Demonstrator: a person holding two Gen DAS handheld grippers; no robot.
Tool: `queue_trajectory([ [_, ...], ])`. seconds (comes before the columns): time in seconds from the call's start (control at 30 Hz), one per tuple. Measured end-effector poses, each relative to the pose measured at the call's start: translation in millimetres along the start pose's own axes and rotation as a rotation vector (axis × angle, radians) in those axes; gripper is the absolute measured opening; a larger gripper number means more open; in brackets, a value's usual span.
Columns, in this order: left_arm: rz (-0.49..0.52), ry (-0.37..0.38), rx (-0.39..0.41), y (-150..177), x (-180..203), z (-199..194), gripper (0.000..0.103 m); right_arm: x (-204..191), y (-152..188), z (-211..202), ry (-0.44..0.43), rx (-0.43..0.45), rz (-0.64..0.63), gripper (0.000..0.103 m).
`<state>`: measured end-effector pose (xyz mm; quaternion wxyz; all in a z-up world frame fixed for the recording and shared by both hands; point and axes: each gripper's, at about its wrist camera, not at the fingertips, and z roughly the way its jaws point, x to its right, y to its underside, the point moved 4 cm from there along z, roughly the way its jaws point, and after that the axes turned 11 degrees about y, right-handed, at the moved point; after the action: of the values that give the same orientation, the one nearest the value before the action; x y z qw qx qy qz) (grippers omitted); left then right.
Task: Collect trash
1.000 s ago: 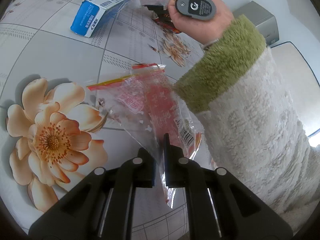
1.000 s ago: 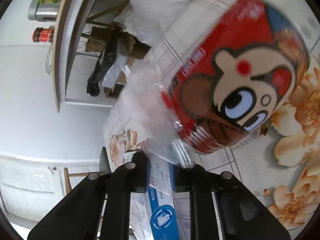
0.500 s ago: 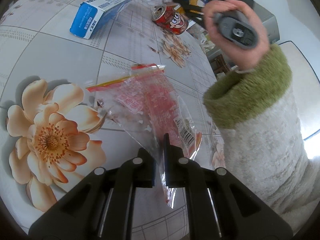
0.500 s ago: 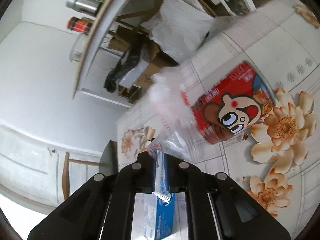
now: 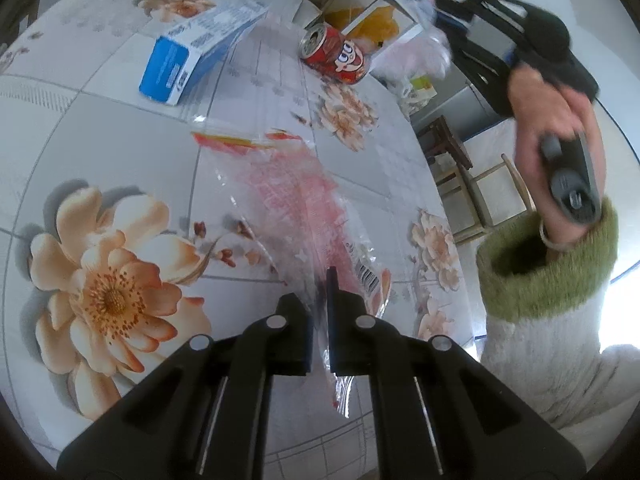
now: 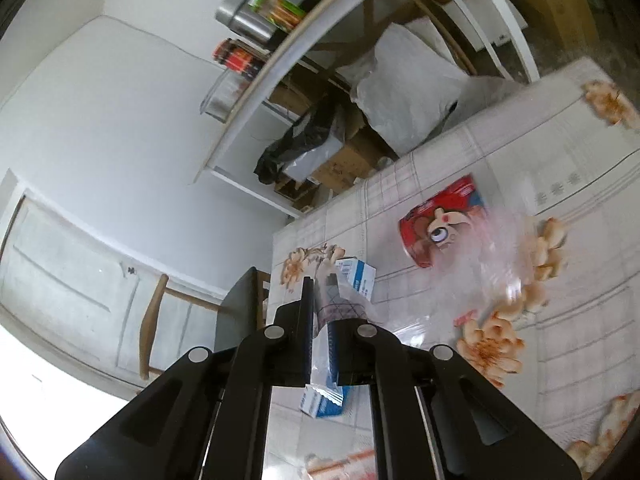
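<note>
Both claws grip: left gripper (image 5: 318, 312) pins the red-printed clear plastic bag (image 5: 292, 204); right gripper (image 6: 320, 344) clamps a crumpled clear wrapper (image 6: 340, 304); judged next: drop wrapper into the bag ahead of the left claw.

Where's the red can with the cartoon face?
The red can lies on its side at the far end of the flowered table, right of the blue box in the left wrist view.
</note>
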<state>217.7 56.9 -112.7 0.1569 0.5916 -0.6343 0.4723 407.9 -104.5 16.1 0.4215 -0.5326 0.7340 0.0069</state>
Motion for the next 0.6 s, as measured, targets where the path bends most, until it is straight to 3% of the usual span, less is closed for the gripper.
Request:
queue_trajectory([
  [0.6, 0.127, 0.01, 0.007, -18.6, 49.3, 4.9, 0.003, 65.9, 20.8, -133.2, -0.019, 0.113, 0.037, 0.006],
])
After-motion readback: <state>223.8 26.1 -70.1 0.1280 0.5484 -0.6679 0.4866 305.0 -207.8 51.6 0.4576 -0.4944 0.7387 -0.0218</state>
